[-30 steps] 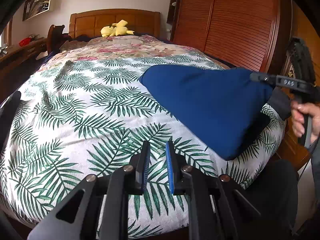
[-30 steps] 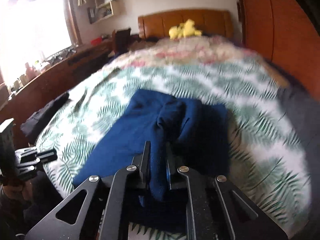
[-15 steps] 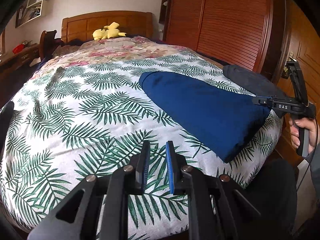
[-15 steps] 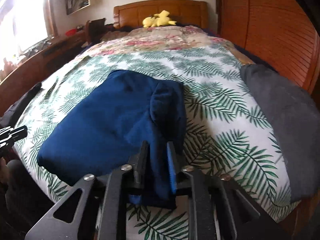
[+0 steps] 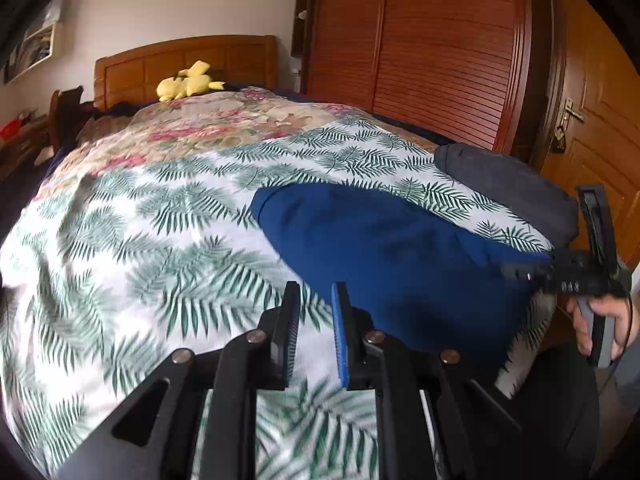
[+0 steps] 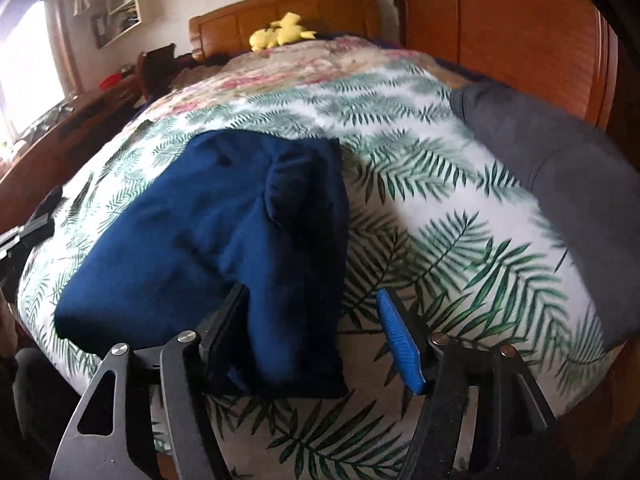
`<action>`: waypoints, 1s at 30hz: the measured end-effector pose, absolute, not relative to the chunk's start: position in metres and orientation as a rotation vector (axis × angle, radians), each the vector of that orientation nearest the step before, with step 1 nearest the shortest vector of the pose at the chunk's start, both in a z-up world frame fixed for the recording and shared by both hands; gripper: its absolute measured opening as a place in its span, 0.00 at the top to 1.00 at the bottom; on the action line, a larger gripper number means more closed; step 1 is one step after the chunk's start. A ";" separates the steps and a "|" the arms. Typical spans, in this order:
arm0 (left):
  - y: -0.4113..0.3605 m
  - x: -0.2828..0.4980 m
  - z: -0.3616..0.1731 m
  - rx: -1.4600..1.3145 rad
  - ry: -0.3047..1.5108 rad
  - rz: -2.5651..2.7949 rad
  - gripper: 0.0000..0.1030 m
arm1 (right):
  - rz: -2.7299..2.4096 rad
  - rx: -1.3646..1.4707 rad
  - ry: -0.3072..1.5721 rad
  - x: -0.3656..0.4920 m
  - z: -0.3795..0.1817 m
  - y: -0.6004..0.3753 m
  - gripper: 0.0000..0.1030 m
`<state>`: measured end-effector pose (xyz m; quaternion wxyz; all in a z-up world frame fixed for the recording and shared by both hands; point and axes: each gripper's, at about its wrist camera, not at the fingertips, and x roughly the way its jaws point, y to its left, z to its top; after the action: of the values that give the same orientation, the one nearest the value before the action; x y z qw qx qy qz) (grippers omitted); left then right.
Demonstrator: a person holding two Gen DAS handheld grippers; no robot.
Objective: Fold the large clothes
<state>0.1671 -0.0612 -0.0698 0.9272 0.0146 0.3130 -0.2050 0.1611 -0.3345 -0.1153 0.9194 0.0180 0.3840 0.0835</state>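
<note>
A folded dark blue garment [image 5: 392,252] lies on the fern-print bedspread [image 5: 132,240] near the bed's foot edge; it also shows in the right wrist view [image 6: 224,240]. My right gripper [image 6: 316,320] is open, its fingers spread wide around the garment's near fold without clamping it. It shows at the right of the left wrist view [image 5: 520,270], at the garment's edge. My left gripper [image 5: 314,304] hovers over the bedspread left of the garment, jaws nearly shut with a narrow gap, holding nothing.
A dark grey folded garment [image 6: 560,168] lies at the bed's right edge. A yellow plush toy [image 5: 186,82] sits by the wooden headboard [image 5: 180,64]. A wooden wardrobe [image 5: 432,40] and door stand at the right. A desk runs along the left wall [image 6: 60,128].
My right gripper has opened and let go of the blue garment, which now lies flat on the bed. My left gripper has shifted right, closer to the garment.
</note>
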 end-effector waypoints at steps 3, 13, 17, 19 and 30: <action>-0.071 0.197 -0.067 0.049 0.657 -0.443 0.85 | 0.175 0.044 0.805 0.165 -0.124 -0.334 0.30; -0.102 0.292 -0.099 0.080 0.767 -0.441 0.81 | 0.212 0.074 0.796 0.164 -0.139 -0.342 0.23; -0.109 0.319 -0.115 0.107 0.811 -0.414 0.79 | 0.216 0.066 0.784 0.160 -0.137 -0.340 0.23; -0.111 0.330 -0.120 0.114 0.823 -0.401 0.77 | 0.217 0.055 0.779 0.159 -0.137 -0.338 0.23; -0.107 0.380 -0.154 0.081 0.917 -0.320 0.64 | 0.241 0.069 0.767 0.158 -0.139 -0.340 0.22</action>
<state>0.3802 -0.1069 -0.1540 0.8836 0.0387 0.4406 -0.1535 0.1578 -0.3398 -0.1390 0.9197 0.0337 0.3731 0.1175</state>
